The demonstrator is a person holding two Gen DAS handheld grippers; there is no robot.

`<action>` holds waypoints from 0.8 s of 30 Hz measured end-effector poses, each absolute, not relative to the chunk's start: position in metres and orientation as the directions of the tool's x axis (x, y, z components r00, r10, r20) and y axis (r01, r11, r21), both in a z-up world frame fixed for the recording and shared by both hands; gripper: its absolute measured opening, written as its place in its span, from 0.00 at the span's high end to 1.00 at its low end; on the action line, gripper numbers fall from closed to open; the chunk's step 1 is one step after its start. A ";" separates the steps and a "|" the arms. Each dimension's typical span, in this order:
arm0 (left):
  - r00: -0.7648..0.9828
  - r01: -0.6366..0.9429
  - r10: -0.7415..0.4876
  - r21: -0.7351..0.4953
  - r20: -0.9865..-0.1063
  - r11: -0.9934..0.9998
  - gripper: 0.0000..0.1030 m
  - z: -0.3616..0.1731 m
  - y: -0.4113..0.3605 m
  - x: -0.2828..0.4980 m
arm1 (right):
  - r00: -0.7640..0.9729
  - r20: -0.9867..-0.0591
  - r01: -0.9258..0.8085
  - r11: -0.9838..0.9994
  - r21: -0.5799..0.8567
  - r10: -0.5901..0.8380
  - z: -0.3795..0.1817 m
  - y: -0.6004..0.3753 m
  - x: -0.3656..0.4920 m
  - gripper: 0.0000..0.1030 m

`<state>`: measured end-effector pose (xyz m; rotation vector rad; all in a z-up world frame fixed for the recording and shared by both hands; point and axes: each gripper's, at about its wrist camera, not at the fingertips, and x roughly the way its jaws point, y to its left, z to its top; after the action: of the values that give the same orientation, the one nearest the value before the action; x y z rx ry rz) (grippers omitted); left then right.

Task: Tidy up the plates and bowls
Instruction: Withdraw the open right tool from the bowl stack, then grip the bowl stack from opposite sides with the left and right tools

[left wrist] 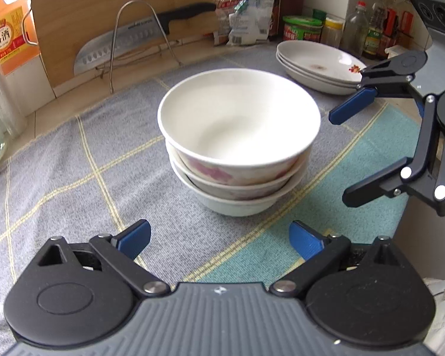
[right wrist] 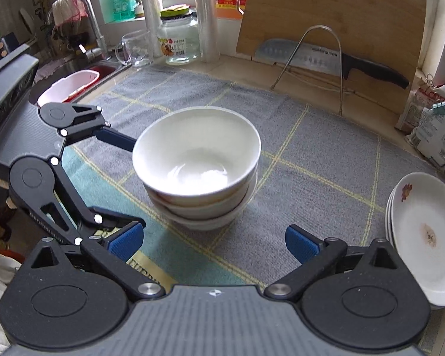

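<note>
A: Left wrist view, item one?
B: Your left gripper [left wrist: 219,237] stood wide open, empty, just short of the bowl stack [left wrist: 237,139]; plate stack [left wrist: 320,65] lay beyond it. Sorting looked done.

A: Right wrist view?
B: Your right gripper [right wrist: 213,238] likewise agape; checked cloth [right wrist: 311,160] under the bowls, sink [right wrist: 83,71] far left. Next, I'd judge: withdraw.

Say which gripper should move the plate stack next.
Probably the right gripper: open, empty, with the plate stack just beside its fingers. From the left gripper, also open, the plates lie far beyond the bowl stack.
</note>
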<state>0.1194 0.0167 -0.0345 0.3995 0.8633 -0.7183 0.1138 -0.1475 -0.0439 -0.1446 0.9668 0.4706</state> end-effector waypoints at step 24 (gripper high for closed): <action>0.463 0.713 -0.447 0.022 -0.765 0.701 0.00 -0.061 0.010 0.113 | 0.526 -0.768 -0.582 0.813 -0.011 0.365 -0.103 -0.162 0.106 0.00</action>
<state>0.1134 0.0096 -0.0606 0.3650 0.8158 -0.7329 0.1061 -0.1622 -0.1027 -0.2816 0.8433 0.5750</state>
